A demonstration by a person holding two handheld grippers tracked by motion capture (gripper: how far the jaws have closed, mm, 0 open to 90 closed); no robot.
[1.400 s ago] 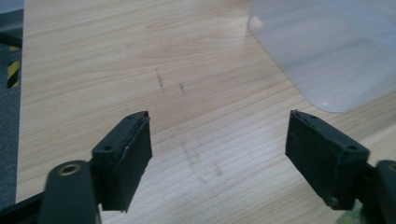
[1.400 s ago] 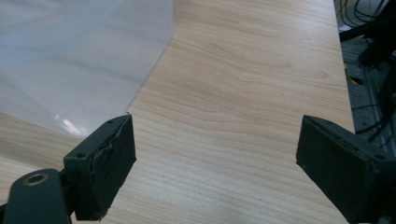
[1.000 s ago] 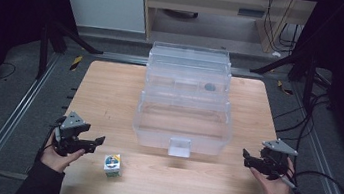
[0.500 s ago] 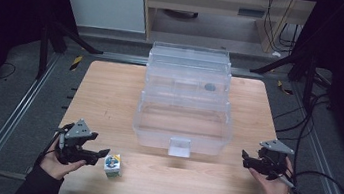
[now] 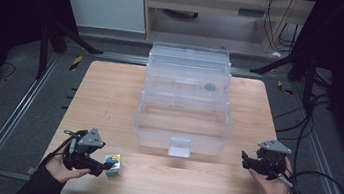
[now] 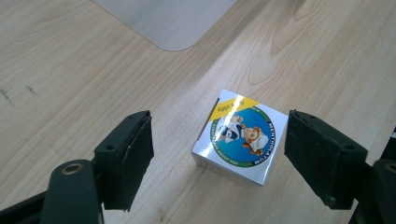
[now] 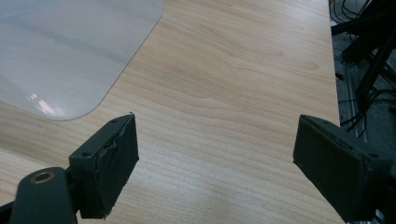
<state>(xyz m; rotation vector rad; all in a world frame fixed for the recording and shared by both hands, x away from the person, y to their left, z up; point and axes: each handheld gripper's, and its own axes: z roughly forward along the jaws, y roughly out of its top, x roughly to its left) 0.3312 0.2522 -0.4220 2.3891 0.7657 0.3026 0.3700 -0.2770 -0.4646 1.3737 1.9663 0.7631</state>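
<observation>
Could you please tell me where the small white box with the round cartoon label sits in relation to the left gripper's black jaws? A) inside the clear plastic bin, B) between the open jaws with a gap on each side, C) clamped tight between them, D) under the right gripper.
B: in the left gripper view the small white box with the round cartoon label stands on the wooden table between the spread jaws of the left gripper, with bare wood showing on each side.

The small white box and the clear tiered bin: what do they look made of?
Small white box: likely glossy printed cardboard, given its sharp folded edges and sheen. Clear tiered bin: probably see-through moulded plastic, with rounded corners and the wooden table visible through it.
</observation>
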